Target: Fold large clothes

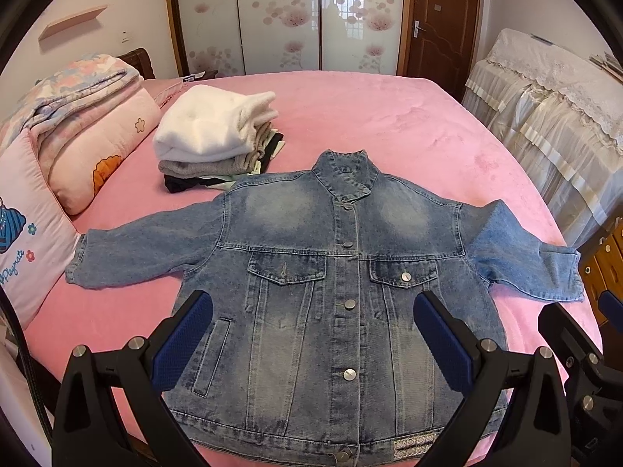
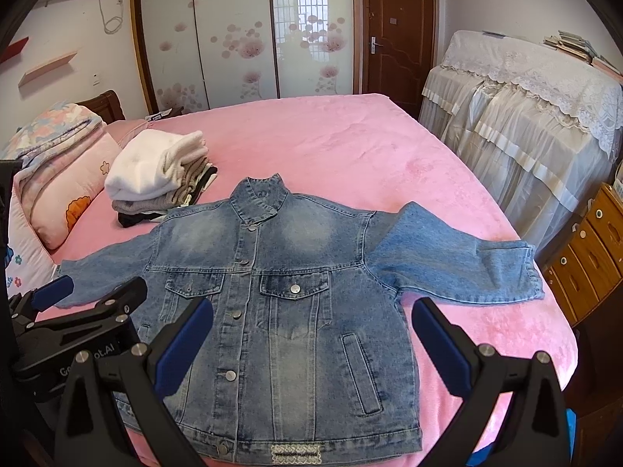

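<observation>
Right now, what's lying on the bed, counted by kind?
Denim jacket, spread flat, front up: 1
Stack of folded clothes, white one on top: 1
Folded quilts at the head end: 2
Pillow: 1
Total: 5
Both the left gripper and right gripper hover open above the jacket.

Faded blue denim jacket (image 1: 342, 272) with dull metal snap buttons, plush pink fleece bed cover (image 1: 389, 116), fluffy white folded fleece (image 1: 206, 124), glossy brown wooden door (image 1: 442, 19), matt black plastic hand-held gripper (image 1: 311, 334)
</observation>
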A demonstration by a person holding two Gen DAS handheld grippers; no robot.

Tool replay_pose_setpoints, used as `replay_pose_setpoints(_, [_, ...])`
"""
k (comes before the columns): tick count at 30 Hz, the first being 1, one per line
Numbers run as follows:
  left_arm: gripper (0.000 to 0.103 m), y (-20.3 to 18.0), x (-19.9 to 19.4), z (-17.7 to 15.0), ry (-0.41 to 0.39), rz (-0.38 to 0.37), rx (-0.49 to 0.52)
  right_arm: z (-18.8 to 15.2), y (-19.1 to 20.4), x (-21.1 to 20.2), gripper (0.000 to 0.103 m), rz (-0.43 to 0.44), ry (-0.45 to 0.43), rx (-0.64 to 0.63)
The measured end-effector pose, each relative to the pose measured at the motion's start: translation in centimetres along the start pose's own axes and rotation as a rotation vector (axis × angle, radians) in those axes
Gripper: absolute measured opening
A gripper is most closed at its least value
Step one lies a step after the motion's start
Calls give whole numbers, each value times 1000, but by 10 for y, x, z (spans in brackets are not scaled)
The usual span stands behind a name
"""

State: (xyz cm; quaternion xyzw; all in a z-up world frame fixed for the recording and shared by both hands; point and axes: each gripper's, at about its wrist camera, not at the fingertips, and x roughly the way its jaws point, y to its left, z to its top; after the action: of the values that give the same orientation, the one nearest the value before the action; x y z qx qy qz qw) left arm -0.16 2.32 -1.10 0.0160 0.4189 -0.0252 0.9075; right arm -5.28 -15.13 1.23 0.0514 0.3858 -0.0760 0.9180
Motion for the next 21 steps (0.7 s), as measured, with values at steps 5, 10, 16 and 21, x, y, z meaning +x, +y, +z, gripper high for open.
replay_pose_setpoints(5, [102,-2,-7,-1,-10,-1,4,-3,-3,-3,103,-6,-4,2])
replay_pose_setpoints(10, [102,-1,-12,-2,-13,-3,-6,-4,-5,-8,103,-4,-10,5])
replay_pose_setpoints(16, [102,1,-21,-5,-23,-11,-19,-5,-8,-16,103,-10,-26,4])
replay_pose_setpoints(21, [102,4,-25,-7,-10,-66,-35,-6,-11,-24,103,-27,-38,5])
